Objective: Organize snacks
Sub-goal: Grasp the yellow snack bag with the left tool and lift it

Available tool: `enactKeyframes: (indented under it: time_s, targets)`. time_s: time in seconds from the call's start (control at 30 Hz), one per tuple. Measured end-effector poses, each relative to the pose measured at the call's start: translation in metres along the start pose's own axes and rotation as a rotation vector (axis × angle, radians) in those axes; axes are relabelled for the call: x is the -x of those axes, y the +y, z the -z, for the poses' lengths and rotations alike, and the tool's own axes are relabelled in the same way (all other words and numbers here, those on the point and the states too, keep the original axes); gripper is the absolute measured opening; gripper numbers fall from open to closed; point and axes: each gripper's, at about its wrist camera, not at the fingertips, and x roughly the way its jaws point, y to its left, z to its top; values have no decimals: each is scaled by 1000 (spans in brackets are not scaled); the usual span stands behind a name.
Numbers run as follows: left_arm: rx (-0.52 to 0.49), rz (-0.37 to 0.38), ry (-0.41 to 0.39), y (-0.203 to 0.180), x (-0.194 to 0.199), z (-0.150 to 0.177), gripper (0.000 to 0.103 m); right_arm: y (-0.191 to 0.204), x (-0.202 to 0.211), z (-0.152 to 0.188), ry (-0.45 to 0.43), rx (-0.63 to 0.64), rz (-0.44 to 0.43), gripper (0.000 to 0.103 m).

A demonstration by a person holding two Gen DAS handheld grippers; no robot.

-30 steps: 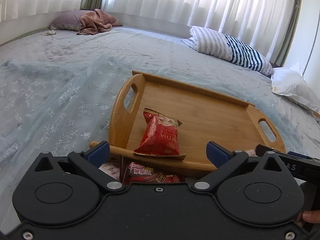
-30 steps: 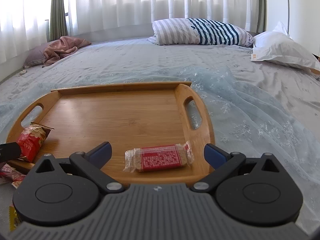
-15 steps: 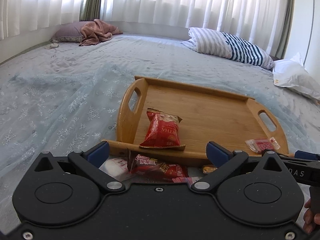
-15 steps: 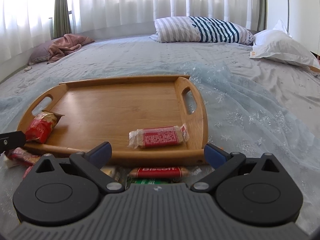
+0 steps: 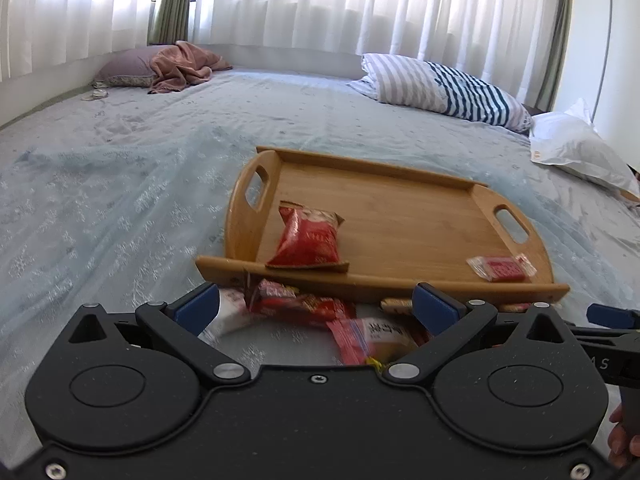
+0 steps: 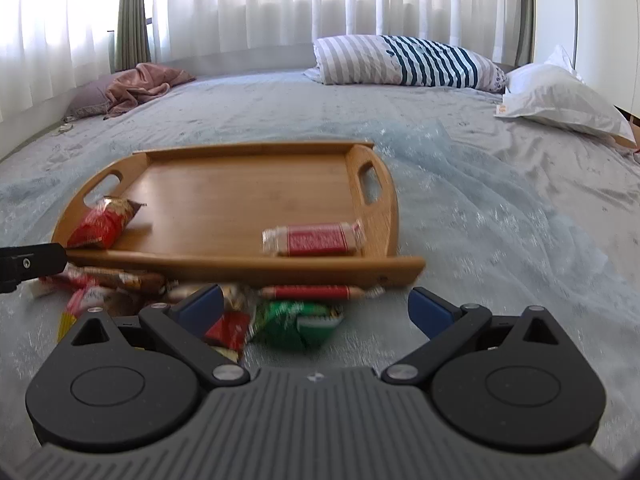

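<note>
Soft bed (image 6: 500,208) under everything, covered by a pale, wrinkled sheet; no firm surface anywhere.

Nearest: left gripper (image 5: 316,304) spread wide, pinching nothing, hanging over the left end of the loose pile. Right gripper (image 6: 316,304) likewise spread and empty, over the right end.

Loose pile, just in front of the tray's near rail: dark red wrapper (image 5: 296,300), pink-and-white packet (image 5: 372,336), green packet (image 6: 296,322), thin red sausage stick (image 6: 308,292) right against the rail, plus others overlapping and blurred; count cannot be told.

Wooden tray (image 6: 240,184) beyond, two snacks in it: red chip bag (image 5: 306,240) at the left near corner, its lower edge up on the rail; red biscuit pack (image 6: 314,238) at the right near corner.

Far end: striped pillow (image 6: 404,60), white pillow (image 6: 556,96), curtains.

Risks, as judged:
- Packets overlap; a closing gripper may catch two at once, or only a slack wrapper edge that slips out on the lift.
- Bedding gives; pressing down could pinch the sheet with the snack and drag the tray.
- Sausage stick lies tight to the rail; fingers may bump the wood and shove the tray.
- Chip bag riding the rail may tip out if the tray is jolted.
- Both grippers work near each other; collision likely if they reach together.
</note>
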Motion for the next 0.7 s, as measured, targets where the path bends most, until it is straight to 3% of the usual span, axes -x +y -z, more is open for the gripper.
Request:
enactKeyframes:
  time_s: [0.23,0.4,0.57,0.7]
  targets:
    - [-22,29,4,-3,7,10,103,-8,11,13,13,6,11,103]
    - [1,54,48,-5,6,22,103,-16,8,24,46,-10,25,103]
    - [-13,114,92,-11,14,39,103,-16,7,35,67,0,-78,103]
    - [-64,119,129,-23,11,51,103,-12,5,43,80,54,-51,103]
